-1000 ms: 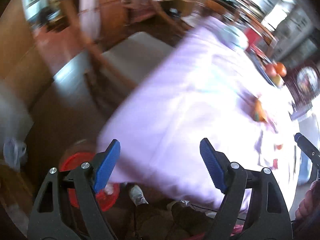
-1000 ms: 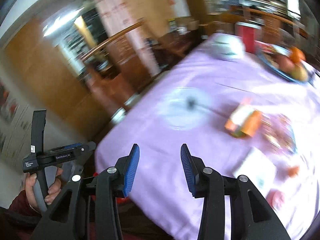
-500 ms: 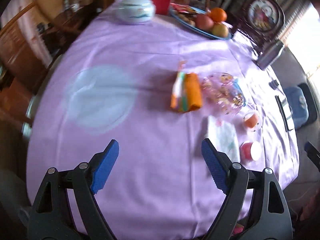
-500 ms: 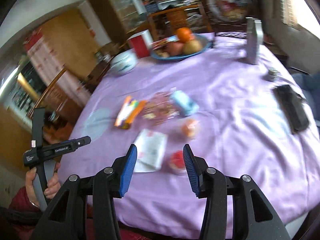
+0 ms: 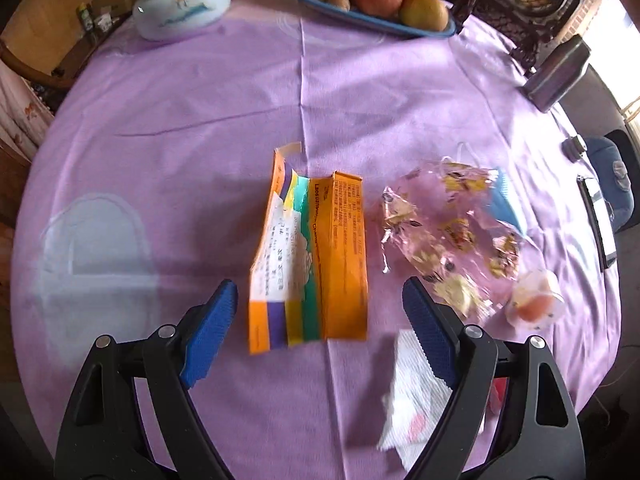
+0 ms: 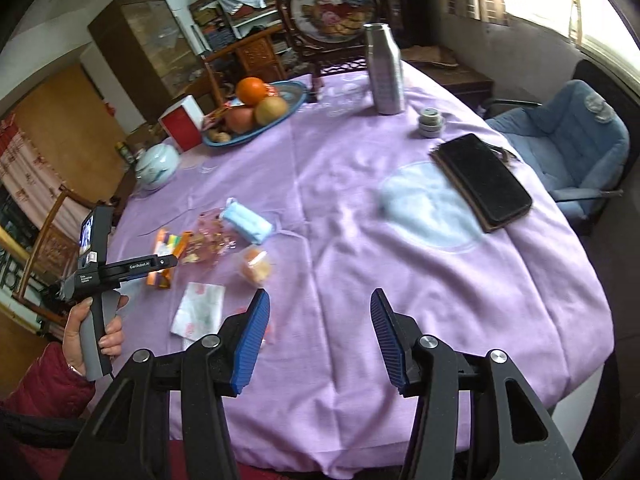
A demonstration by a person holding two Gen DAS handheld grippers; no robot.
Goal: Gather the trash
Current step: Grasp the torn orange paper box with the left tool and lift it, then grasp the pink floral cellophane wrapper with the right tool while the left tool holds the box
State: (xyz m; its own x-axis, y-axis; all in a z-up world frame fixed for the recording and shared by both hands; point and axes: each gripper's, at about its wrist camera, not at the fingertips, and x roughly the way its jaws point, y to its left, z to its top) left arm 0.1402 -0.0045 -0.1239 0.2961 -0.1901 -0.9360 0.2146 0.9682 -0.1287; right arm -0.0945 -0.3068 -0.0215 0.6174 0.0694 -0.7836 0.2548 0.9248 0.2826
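Trash lies on the purple tablecloth [image 5: 200, 120]: a flattened orange carton [image 5: 316, 256] [image 6: 166, 256], a clear printed wrapper [image 5: 448, 232] [image 6: 208, 242], a blue face mask [image 5: 504, 204] [image 6: 246, 222], a small plastic cup with orange contents [image 5: 536, 300] [image 6: 256, 266] and a white napkin [image 5: 416, 392] [image 6: 198, 310]. My left gripper [image 5: 318, 292] hovers open above the carton's near end, touching nothing. My right gripper [image 6: 320, 298] hangs over bare cloth right of the napkin; its jaws are opening with nothing between them. A hand [image 6: 94, 320] holds the left gripper's handle.
At the back stand a blue fruit plate [image 5: 400, 28], a white lidded jar [image 5: 180, 4] and a red box [image 6: 182, 122]. A metal bottle [image 6: 384, 72], a grey cap [image 6: 431, 122] and a black wallet [image 6: 480, 176] lie to the right. A blue armchair [image 6: 568, 140] stands beside the table.
Both views swung from the table's edge and floor onto the tabletop. The left gripper came down close over the orange carton. The right jaws spread wider.
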